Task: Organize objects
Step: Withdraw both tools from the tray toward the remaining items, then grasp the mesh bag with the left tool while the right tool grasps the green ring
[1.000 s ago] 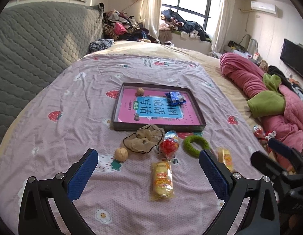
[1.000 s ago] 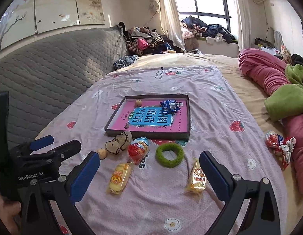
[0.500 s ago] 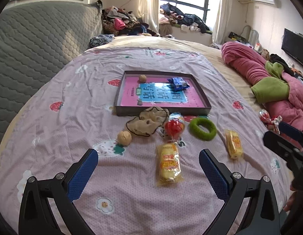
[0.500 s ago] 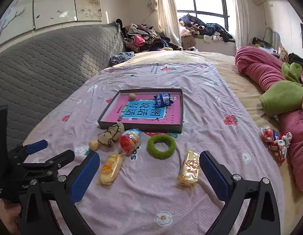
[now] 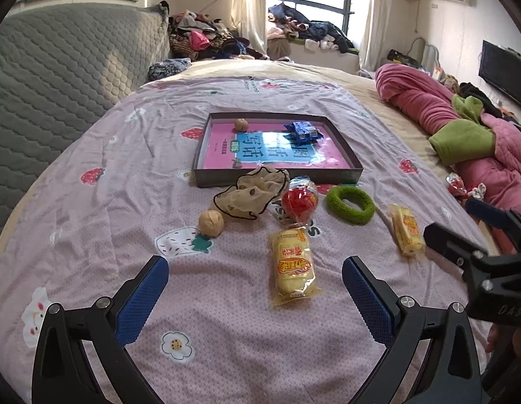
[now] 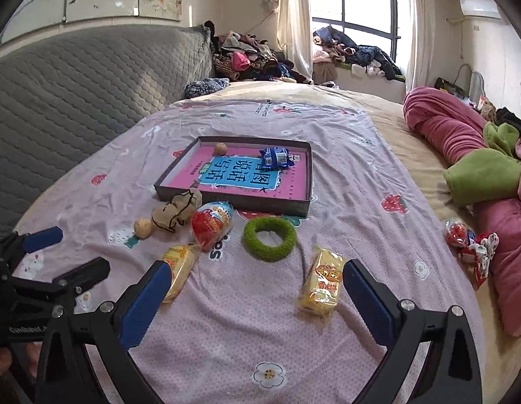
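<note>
Both hand-held grippers, left [image 5: 255,274] and right [image 6: 257,279], were spread wide and carried nothing; over the last second they had drawn back and lowered toward the bed [image 5: 102,202]. That left the right one framing a yellow snack cake packet [image 6: 322,281] and the left one framing its twin [image 5: 292,264], probably the next picks. A walnut [image 5: 211,223], scrunchie [image 5: 252,195], red packet [image 5: 300,200] and green ring [image 5: 350,203] lay before the box tray [image 5: 278,181], which held another walnut [image 5: 240,124] and a blue packet [image 5: 302,131].
</note>
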